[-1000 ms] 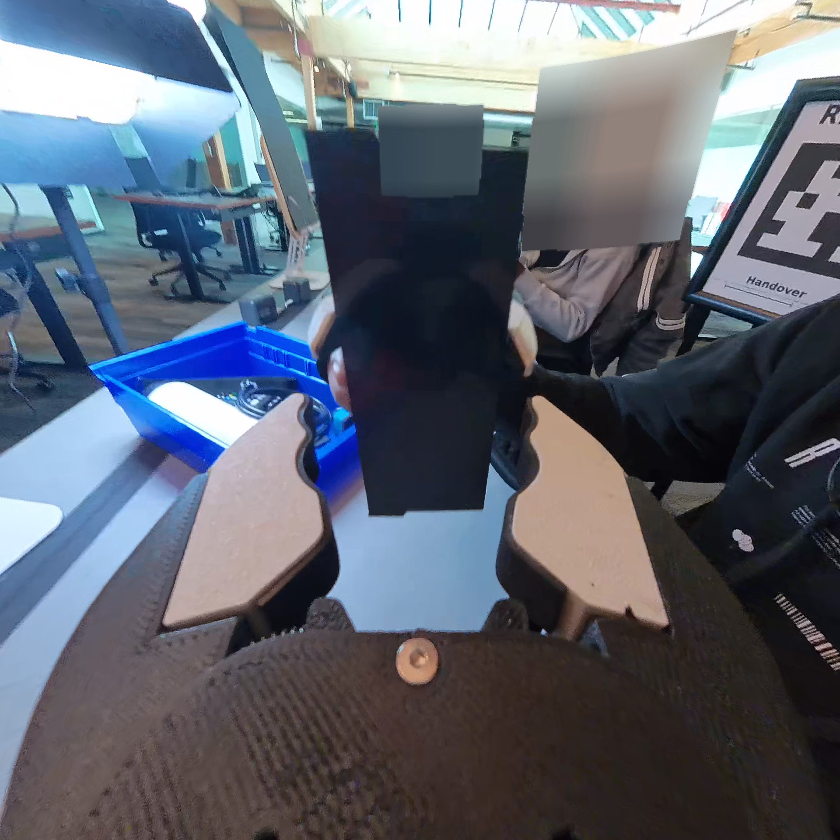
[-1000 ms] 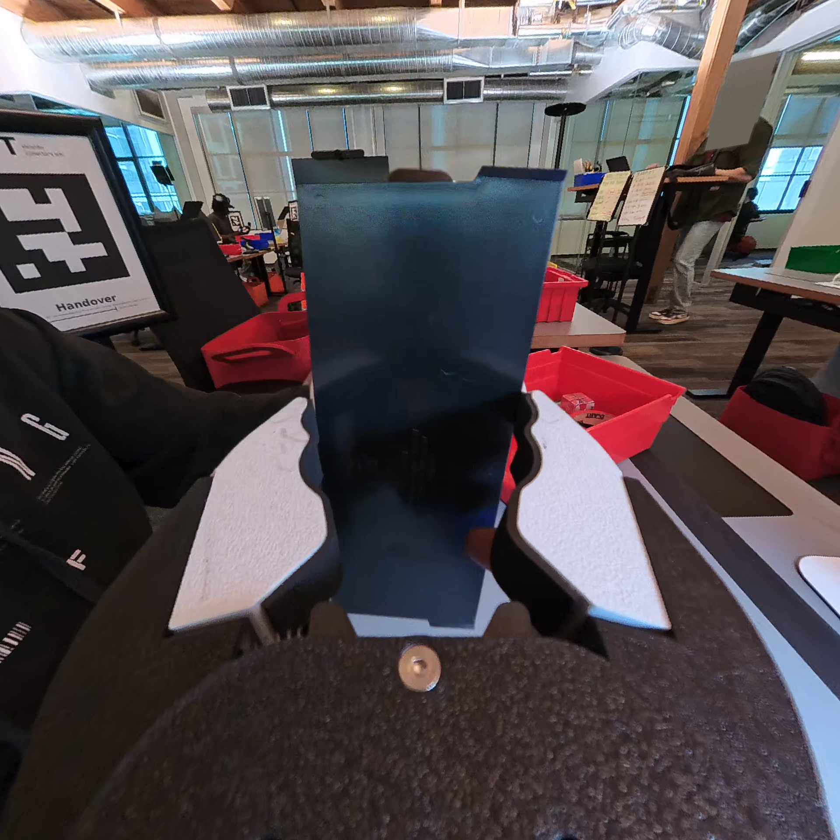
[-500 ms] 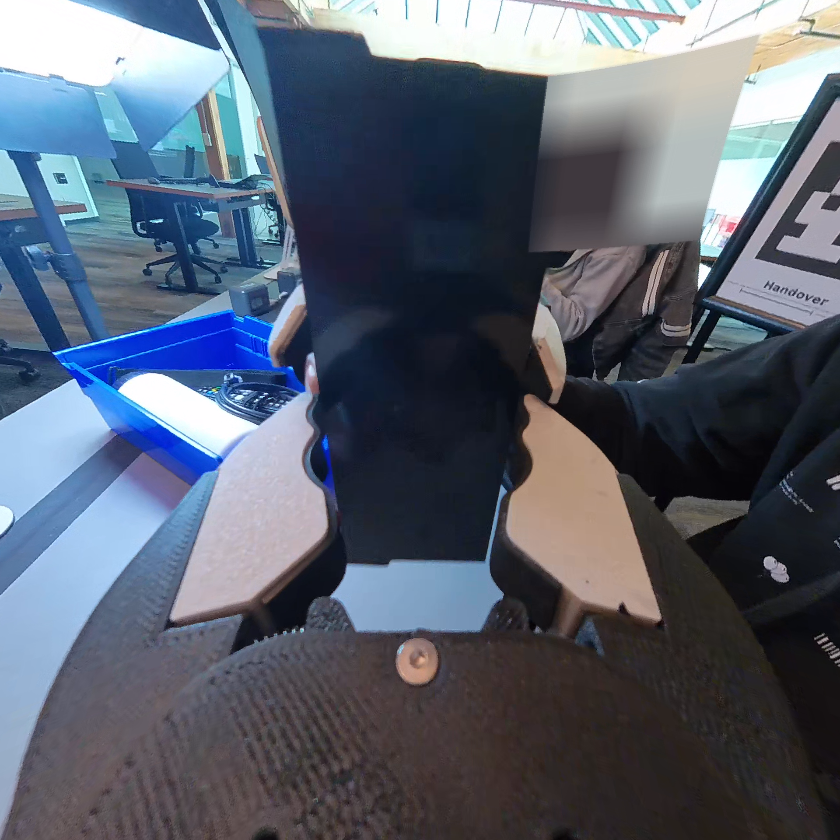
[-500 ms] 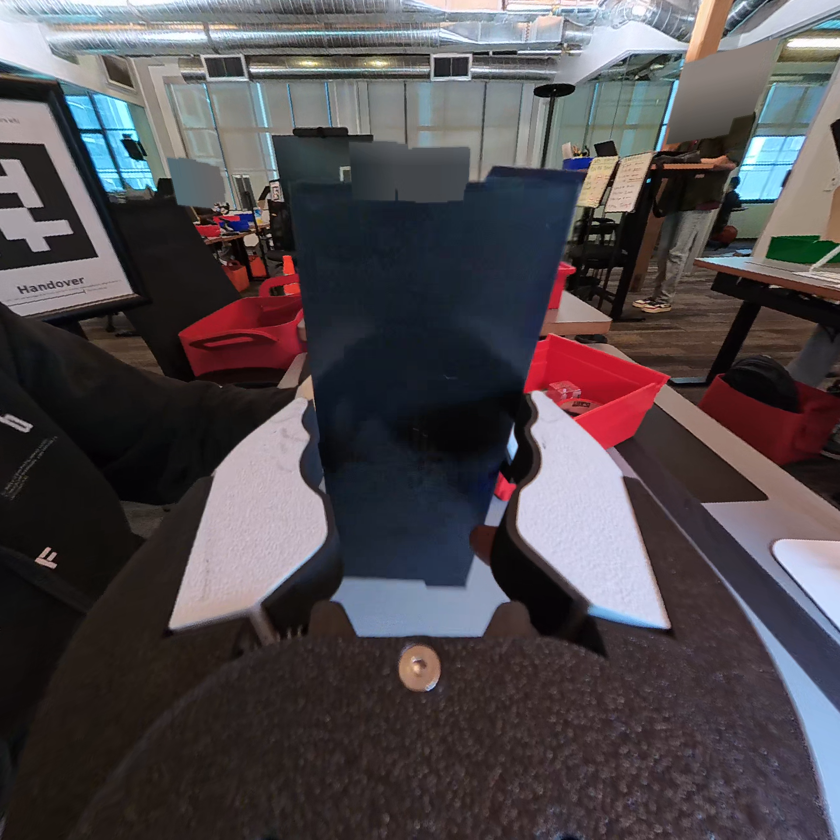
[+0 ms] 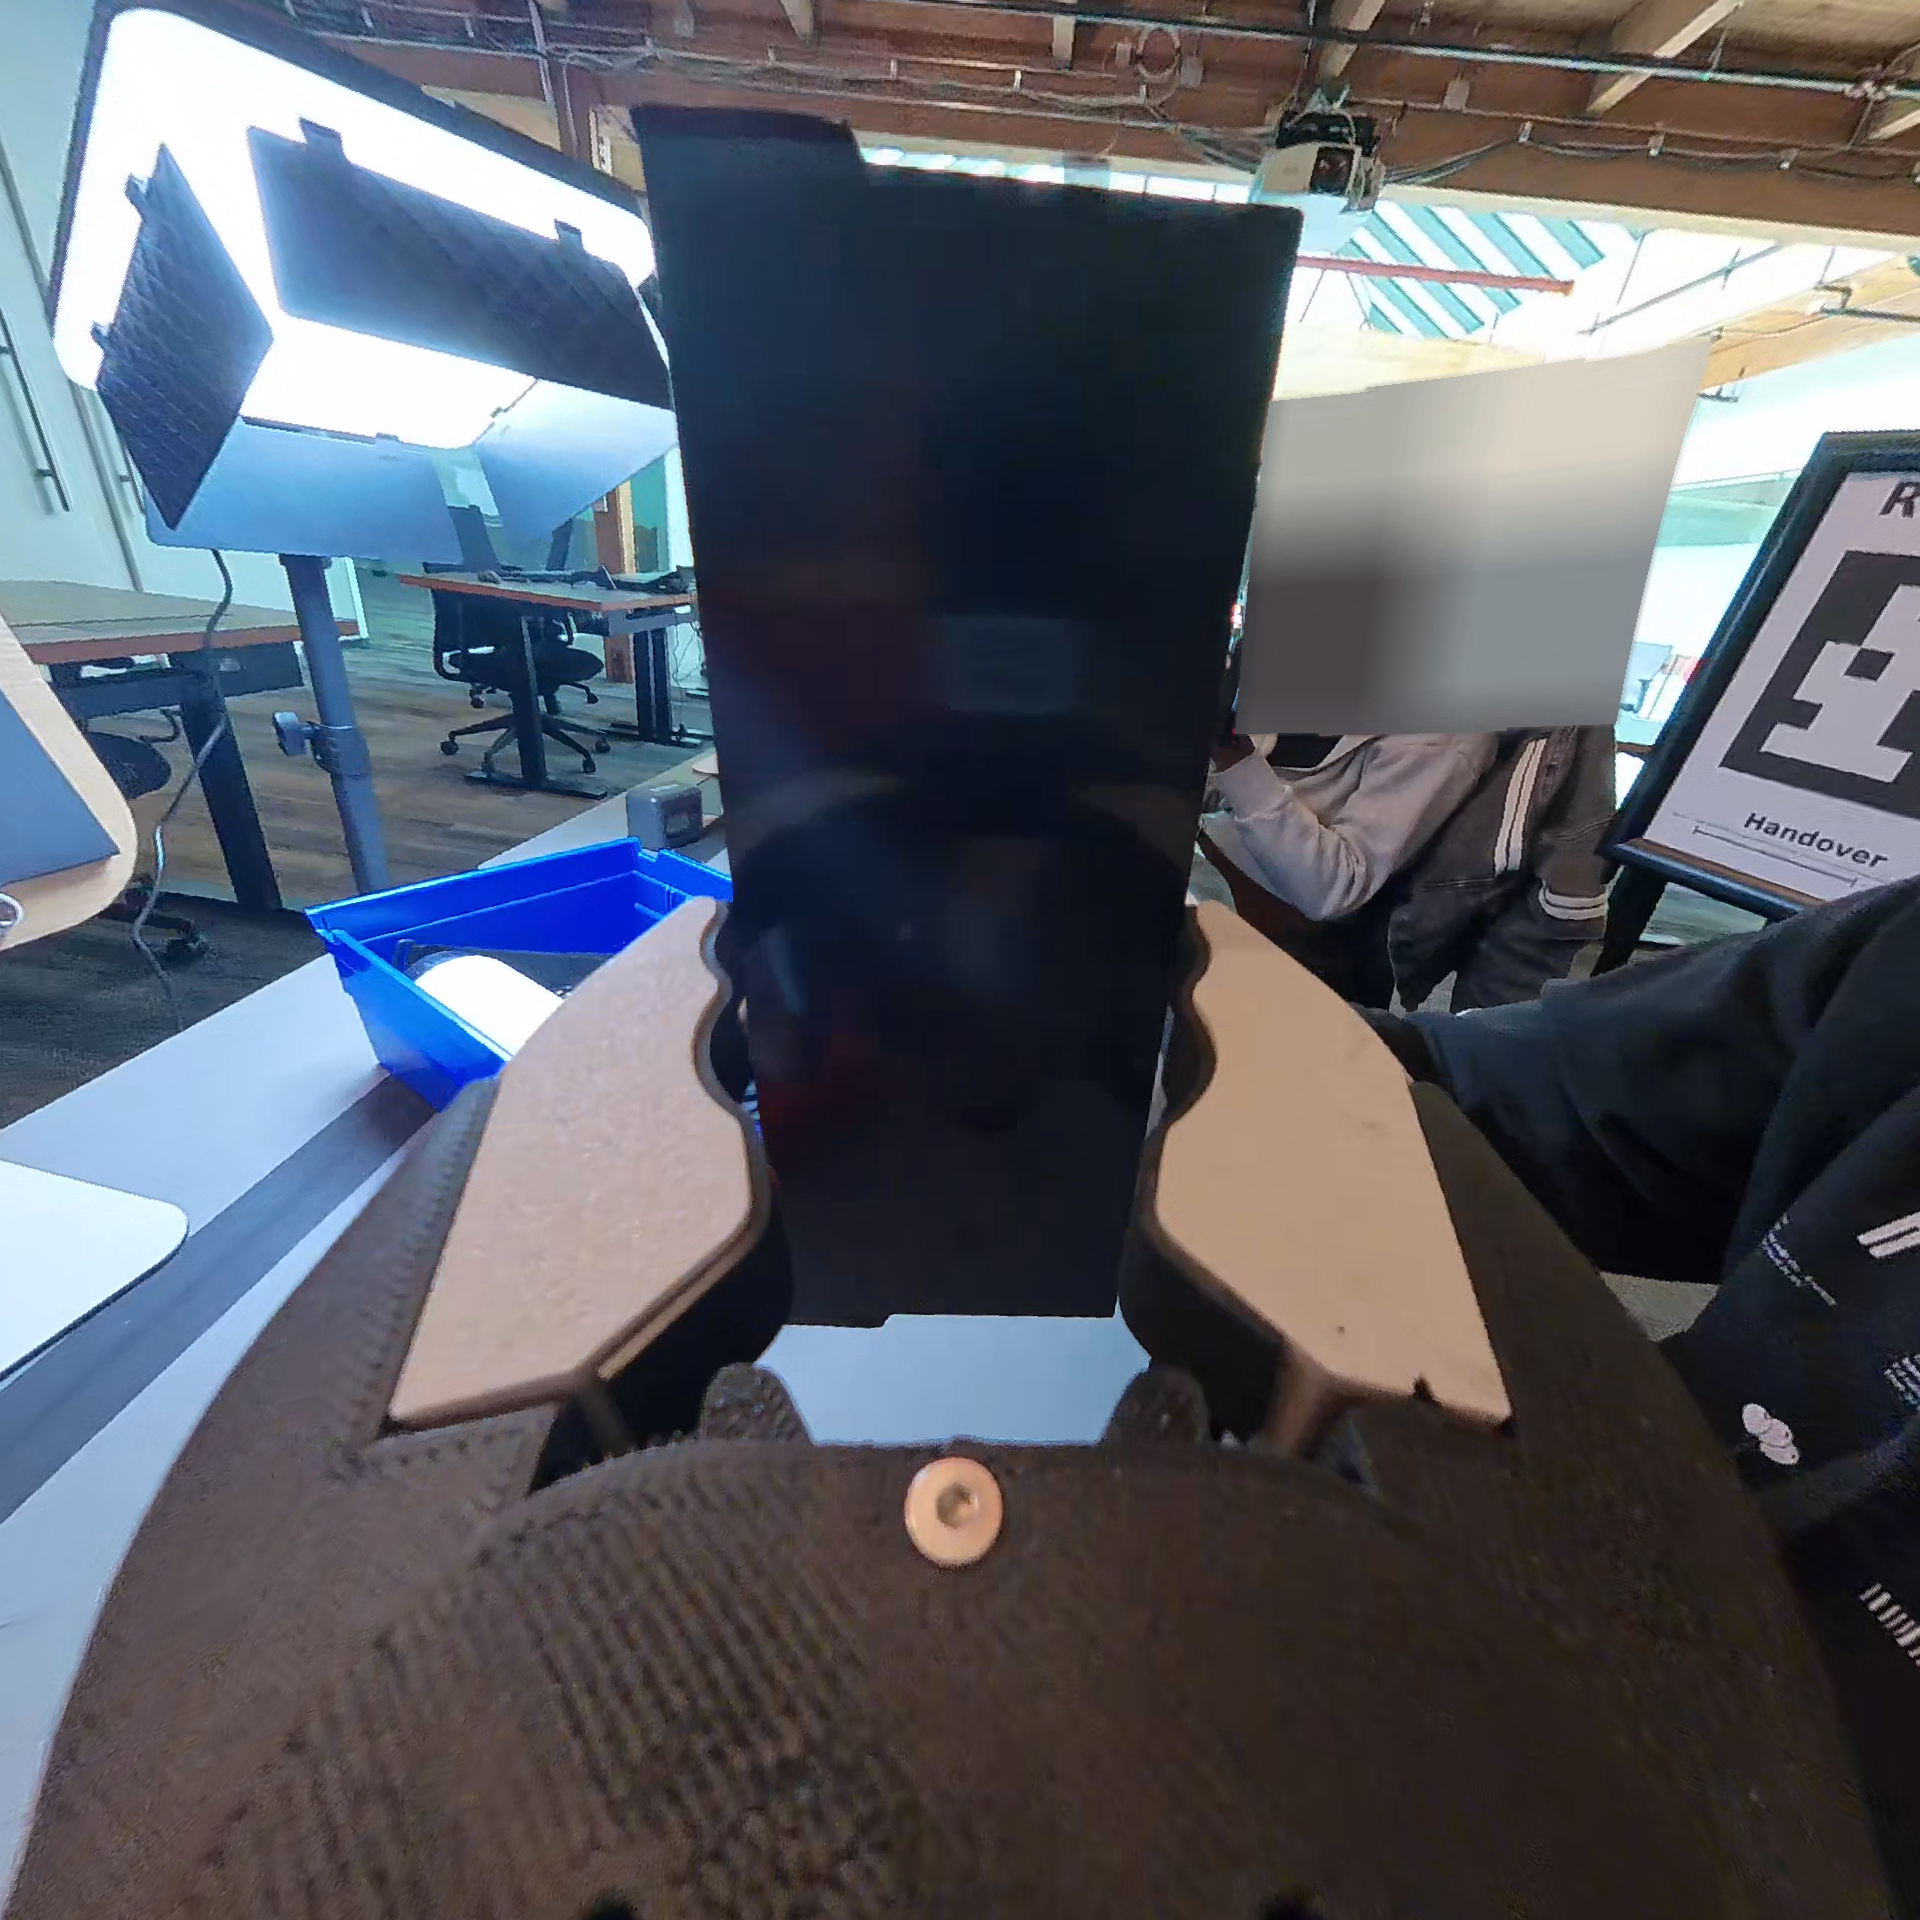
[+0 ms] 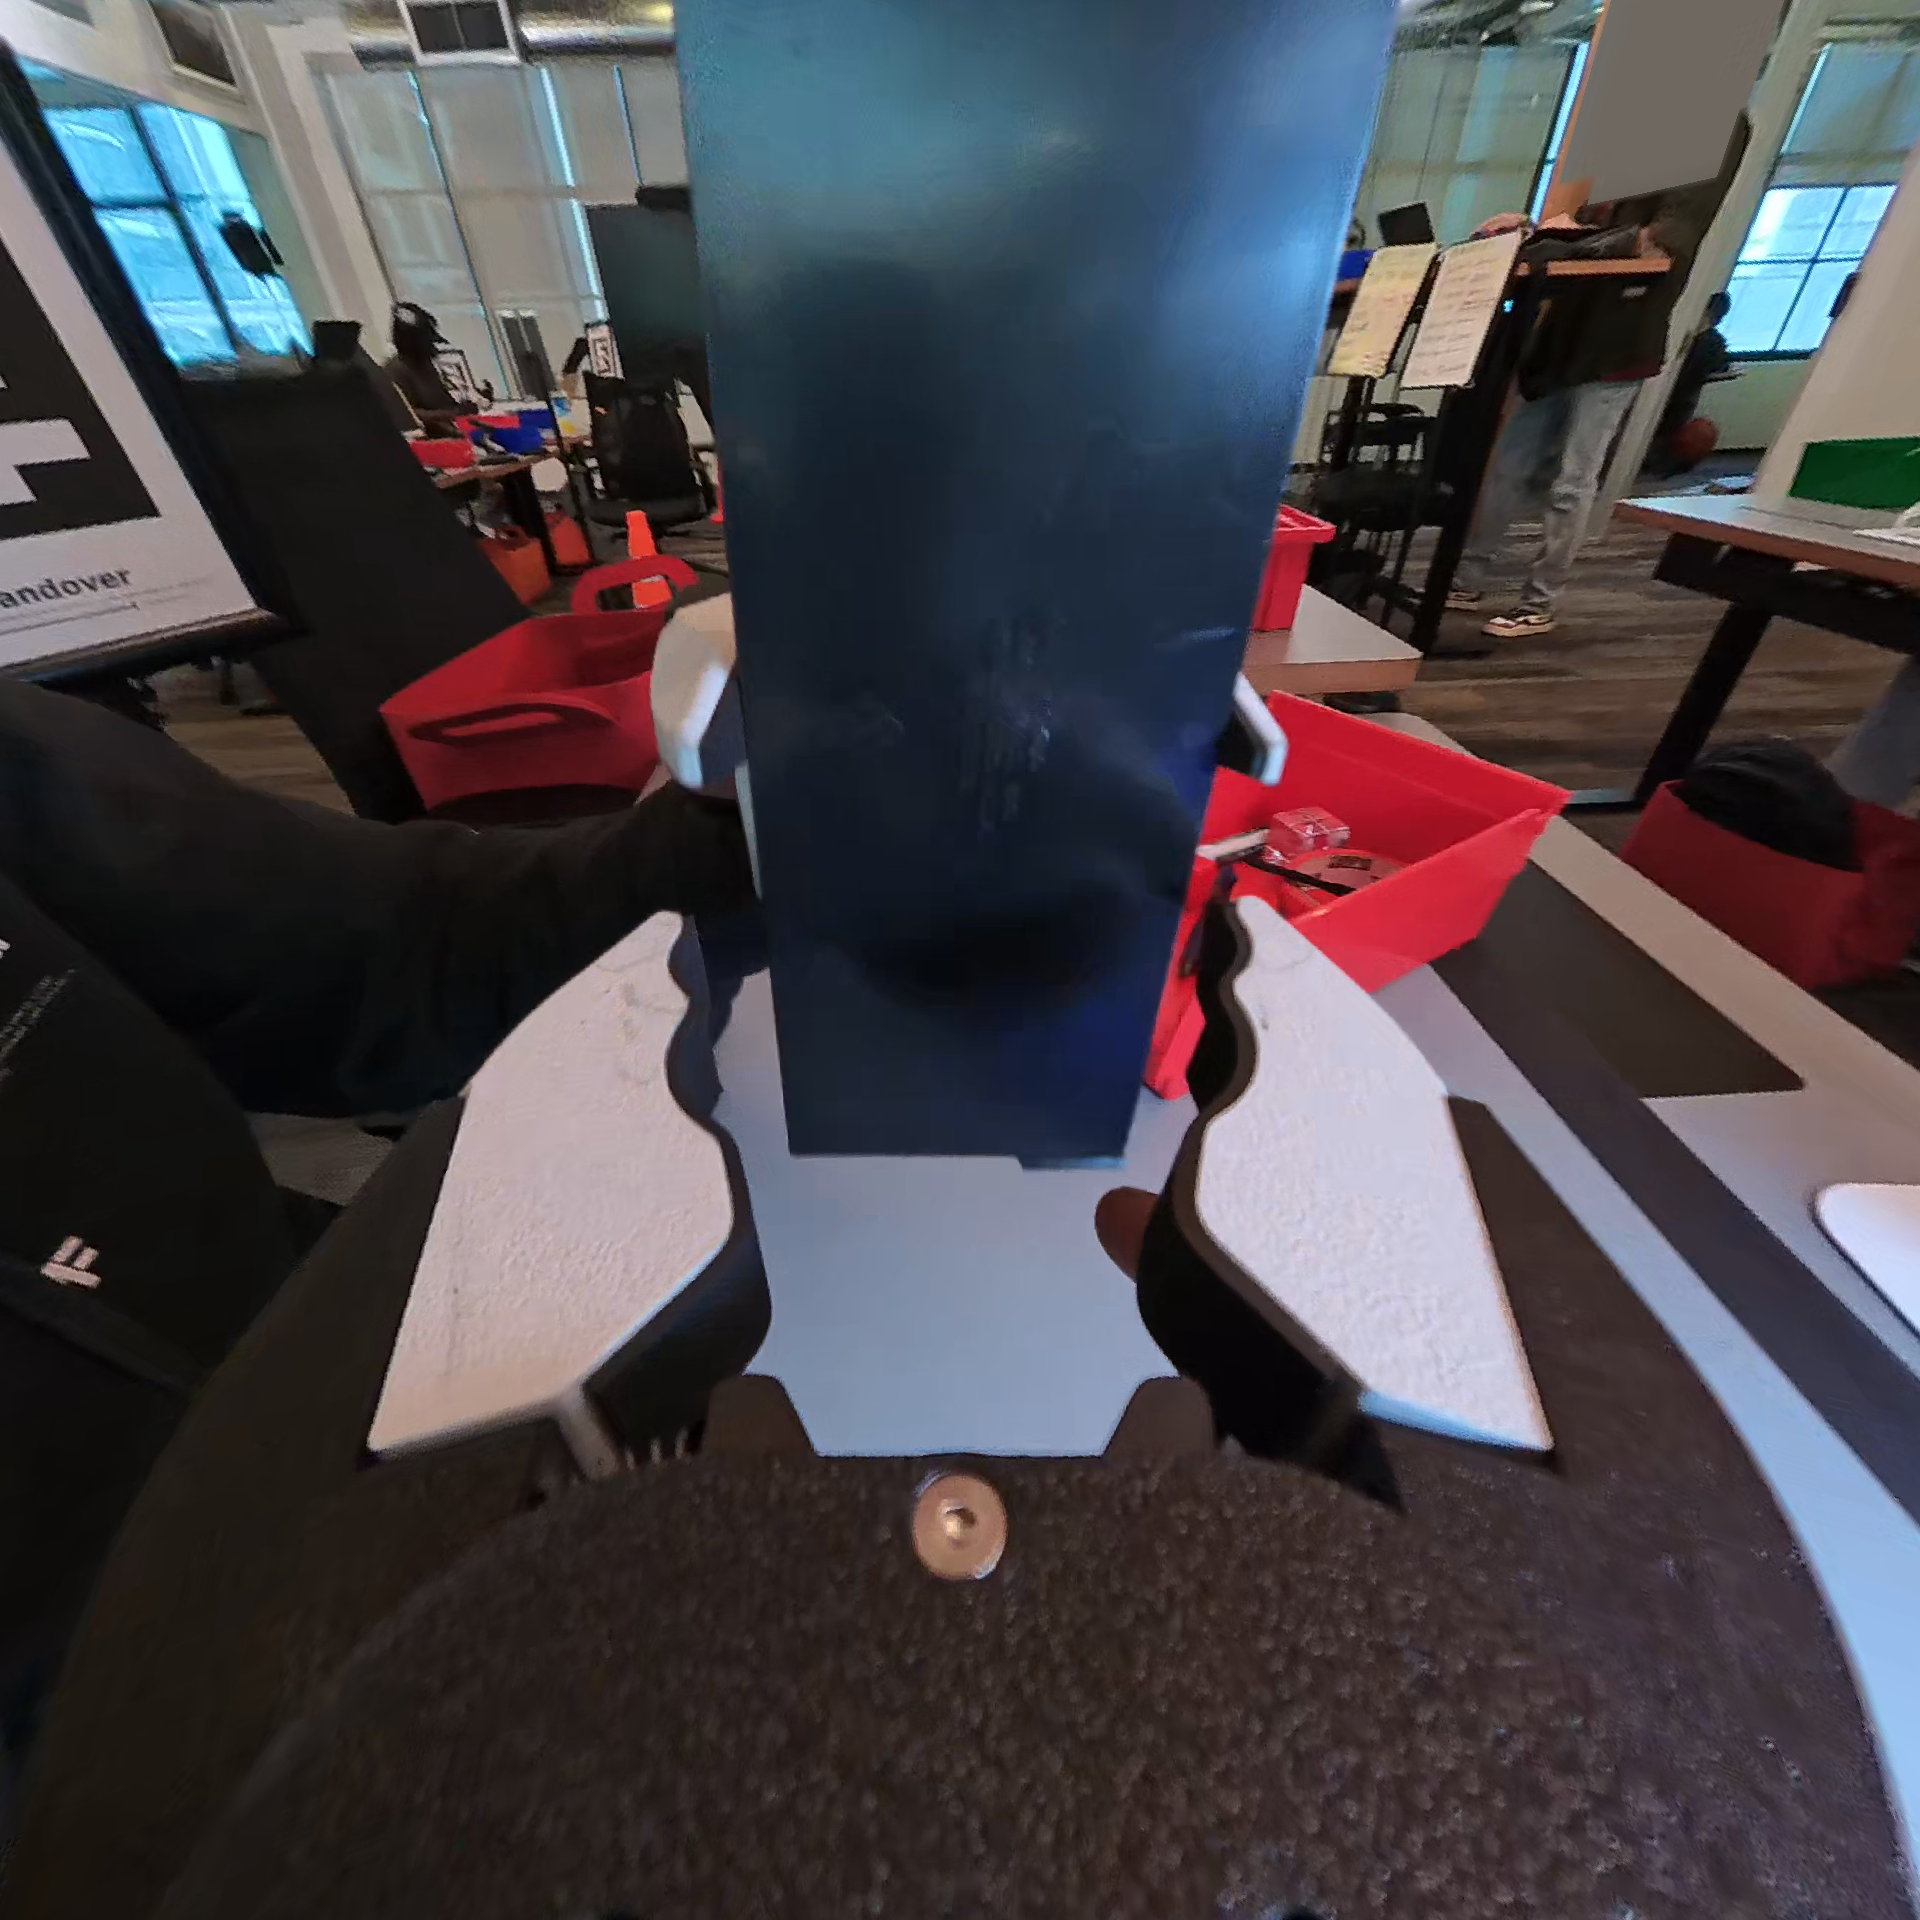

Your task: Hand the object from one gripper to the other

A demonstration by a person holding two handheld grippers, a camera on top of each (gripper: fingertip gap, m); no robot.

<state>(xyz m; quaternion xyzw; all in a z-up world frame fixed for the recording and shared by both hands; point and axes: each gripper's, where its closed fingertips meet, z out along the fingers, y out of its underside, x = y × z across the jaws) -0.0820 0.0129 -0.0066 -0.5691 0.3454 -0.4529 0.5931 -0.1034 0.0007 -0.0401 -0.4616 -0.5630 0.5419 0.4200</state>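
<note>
Left wrist view: left hand-held gripper (image 5: 956,935) is closed on the dark panel (image 5: 966,520), fingers pressed to its two long edges near the lower end. The panel stands upright above the surface (image 5: 208,1091).

Right wrist view: right hand-held gripper (image 6: 956,925) is spread wider than the panel (image 6: 997,520), with a gap on each side. The panel's bottom edge sits just between the fingertips. The left hand-held gripper's pale fingertips (image 6: 691,707) clamp the panel from the far side.

Risks, as we judge them:
- The grip is on thin edges only, low on a tall panel, so it could pivot or slide out.
- The right fingers flank the lower end, so a skewed retreat could knock it loose.

Pose: the two hand-held grippers face each other, level. A black sleeve (image 6: 364,935) reaches in from the left. A red bin (image 6: 1403,831) sits far right and a blue bin (image 5: 468,935) far left.
</note>
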